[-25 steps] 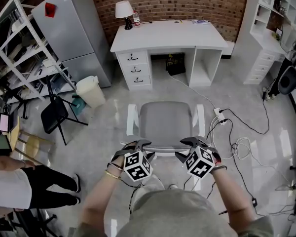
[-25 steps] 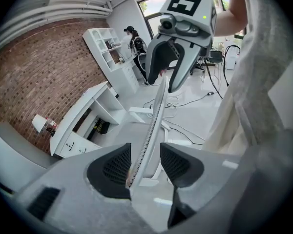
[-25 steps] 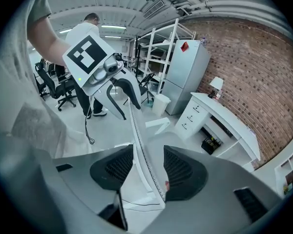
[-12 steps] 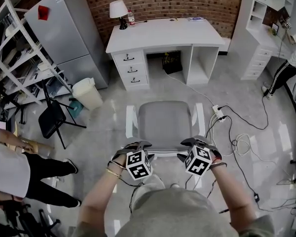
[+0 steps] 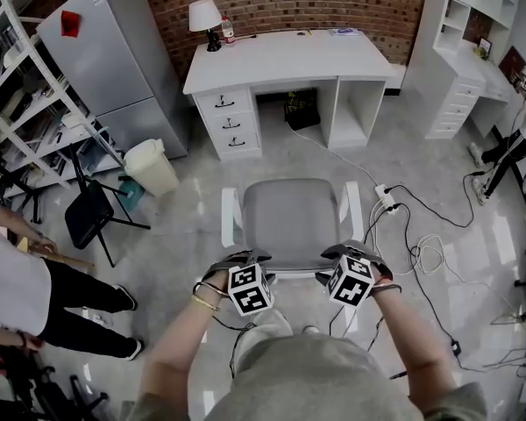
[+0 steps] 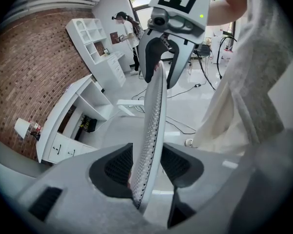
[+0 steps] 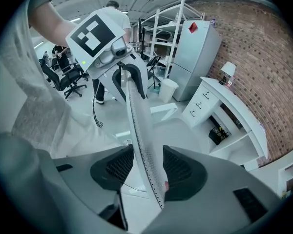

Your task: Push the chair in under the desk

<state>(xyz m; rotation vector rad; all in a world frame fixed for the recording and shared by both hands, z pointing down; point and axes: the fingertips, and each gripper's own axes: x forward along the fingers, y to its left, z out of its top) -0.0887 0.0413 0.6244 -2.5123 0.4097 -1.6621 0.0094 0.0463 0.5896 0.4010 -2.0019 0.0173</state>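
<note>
Head view, left claw (image 5: 244, 258), right claw (image 5: 344, 253) clamped on chair (image 5: 289, 217) backrest; desk (image 5: 289, 60) ahead

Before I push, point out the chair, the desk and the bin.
chair (image 5: 291, 217): head view, middle of the grey seat.
desk (image 5: 289, 55): head view, bare part of the white top.
bin (image 5: 147, 155): head view, on its pale lid.

Brick wall (image 5: 333, 3), grey fridge (image 5: 114, 55) and white shelving (image 5: 473, 11) edge glossy floor (image 5: 184, 226).
</note>
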